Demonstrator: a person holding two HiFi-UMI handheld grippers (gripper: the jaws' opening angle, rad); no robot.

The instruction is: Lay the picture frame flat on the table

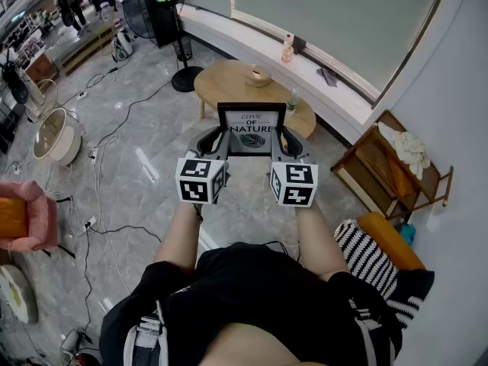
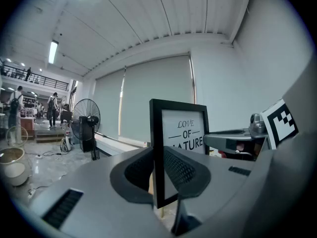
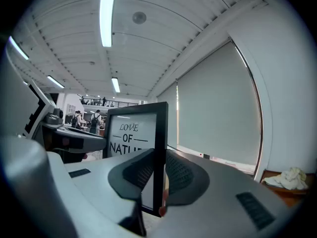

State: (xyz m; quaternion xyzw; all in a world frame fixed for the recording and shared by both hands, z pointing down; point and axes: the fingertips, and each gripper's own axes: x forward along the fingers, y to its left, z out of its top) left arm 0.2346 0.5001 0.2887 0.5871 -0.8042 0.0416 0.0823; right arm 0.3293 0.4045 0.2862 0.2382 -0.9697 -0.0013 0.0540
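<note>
The picture frame (image 1: 252,130) is black-edged with a white print inside, and it stands upright in the air in front of me, over the near edge of the round wooden table (image 1: 225,82). My left gripper (image 1: 220,140) is shut on the frame's left edge, and my right gripper (image 1: 283,140) is shut on its right edge. In the left gripper view the frame's (image 2: 181,130) edge sits pinched between the ribbed pads of the left gripper (image 2: 159,171). In the right gripper view the right gripper (image 3: 158,175) clamps the frame (image 3: 133,133) the same way.
On the table stand a small bowl (image 1: 258,75) and a clear bottle (image 1: 292,101). A floor fan (image 1: 156,2) stands at the back left, and a wooden rack (image 1: 393,170) with cloth is at the right. Cables (image 1: 107,139) run over the floor.
</note>
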